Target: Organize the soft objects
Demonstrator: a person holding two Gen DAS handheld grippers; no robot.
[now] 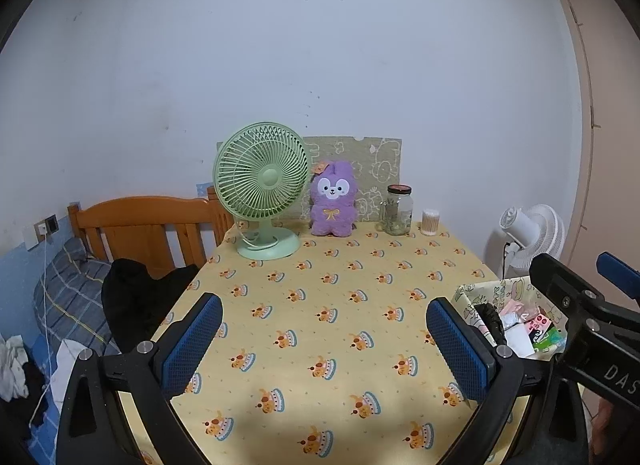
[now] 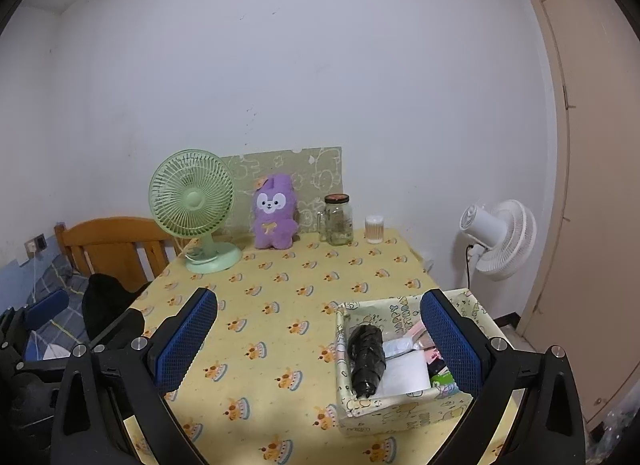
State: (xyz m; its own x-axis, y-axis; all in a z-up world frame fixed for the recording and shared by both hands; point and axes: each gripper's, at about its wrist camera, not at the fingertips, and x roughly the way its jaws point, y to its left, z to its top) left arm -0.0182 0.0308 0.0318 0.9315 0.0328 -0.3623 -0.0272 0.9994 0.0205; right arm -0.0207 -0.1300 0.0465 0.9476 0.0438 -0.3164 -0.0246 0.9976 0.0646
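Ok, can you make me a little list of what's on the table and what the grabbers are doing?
soft toy: purple plush bunny, upright at the table's back
beside it: green fan, glass jar
box: patterned box, near right, holding small packets
left hand-held gripper: open, empty
right hand-held gripper: open, empty

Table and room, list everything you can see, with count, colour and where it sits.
plush toy: one, purple, back of table
desk fan: one, green, left of plush toy
glass jar: one, clear, right of plush toy
small container: one, whitish, right of jar
patterned box: one, yellowish, near right corner, filled with small items
tablecloth: one, yellow, printed
standing fan: one, white, right of table
bed headboard: one, wooden, left
left gripper: open, empty
right gripper: open, empty
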